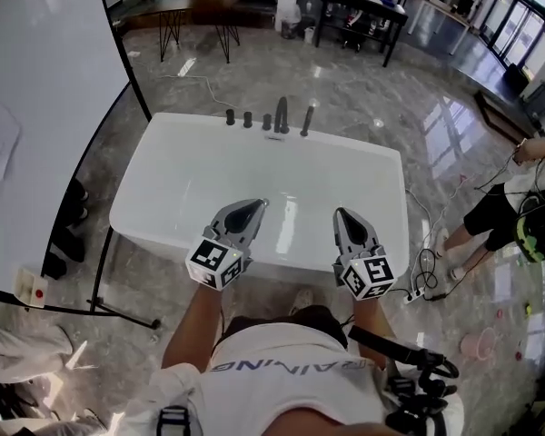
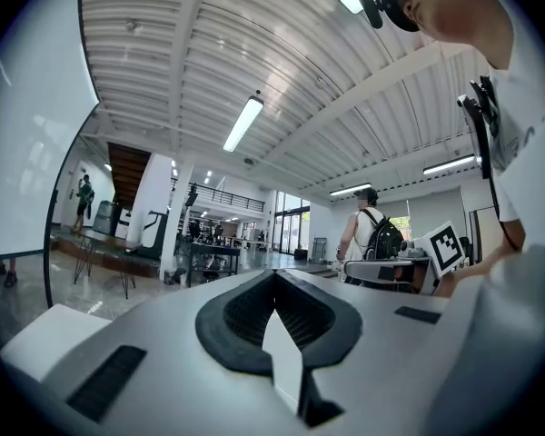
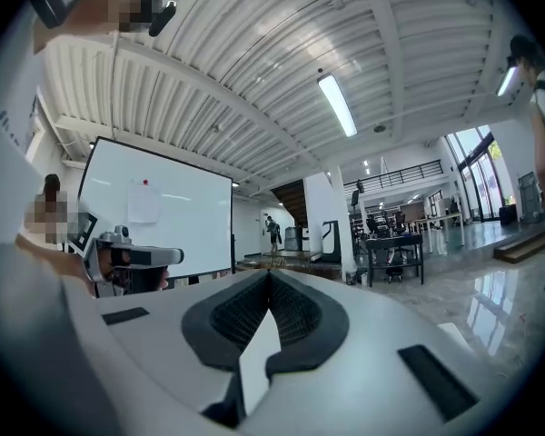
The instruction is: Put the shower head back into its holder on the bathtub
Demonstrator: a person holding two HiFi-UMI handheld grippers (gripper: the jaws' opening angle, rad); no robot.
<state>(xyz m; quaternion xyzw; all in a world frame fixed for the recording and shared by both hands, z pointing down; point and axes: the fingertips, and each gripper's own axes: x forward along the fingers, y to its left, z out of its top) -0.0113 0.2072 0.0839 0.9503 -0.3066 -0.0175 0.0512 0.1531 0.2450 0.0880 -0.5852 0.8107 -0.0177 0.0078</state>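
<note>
Shower head [image 1: 306,122] upright on far bathtub [image 1: 209,182] rim

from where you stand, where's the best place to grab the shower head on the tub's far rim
Probably its slim shaft, mid-length, with the right hand-held gripper coming across the bathtub from the near-right. The shower head stands nearly upright at the right end of the fittings row, so that side is free; the spout crowds its left.
</note>
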